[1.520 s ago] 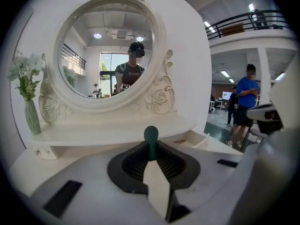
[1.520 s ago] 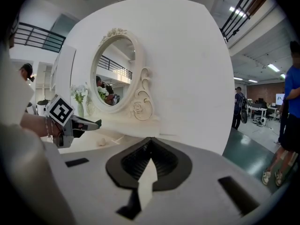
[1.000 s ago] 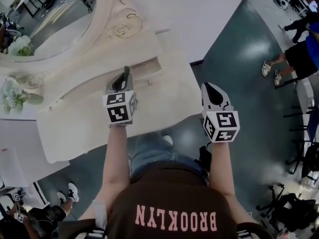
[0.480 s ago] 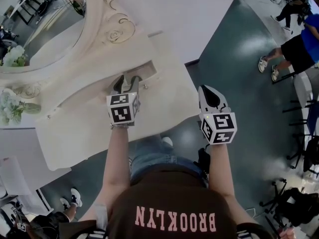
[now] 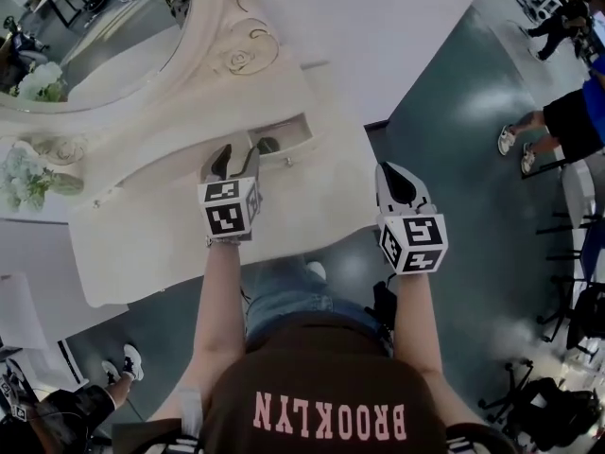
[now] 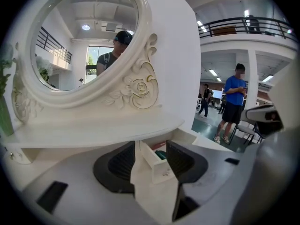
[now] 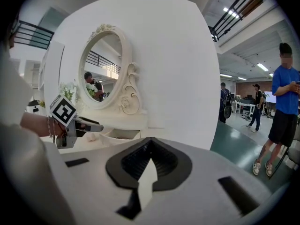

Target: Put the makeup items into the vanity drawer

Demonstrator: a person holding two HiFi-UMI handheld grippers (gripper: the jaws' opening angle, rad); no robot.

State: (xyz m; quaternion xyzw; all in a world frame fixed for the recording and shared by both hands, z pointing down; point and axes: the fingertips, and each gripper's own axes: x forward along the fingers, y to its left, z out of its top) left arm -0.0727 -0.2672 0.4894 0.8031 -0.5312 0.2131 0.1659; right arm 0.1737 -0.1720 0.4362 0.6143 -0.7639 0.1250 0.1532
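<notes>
White drawer [image 6: 153, 162] holds a teal item [image 6: 161, 154]; left gripper [image 5: 236, 155] just spread, pinching nothing; right gripper [image 7: 150, 143] pressed together.

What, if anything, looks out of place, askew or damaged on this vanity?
Only the small drawer below the mirror stands out: it is pulled out of the vanity, with a teal item showing inside. That fits the job of filling it. Nothing looks spilled, tilted or damaged.

Open-plan office hall: mezzanine railing [image 6: 243, 25], ceiling strip lights [image 7: 262, 67], bystanders [image 6: 233, 104], staged vanity [image 5: 170, 225].
</notes>
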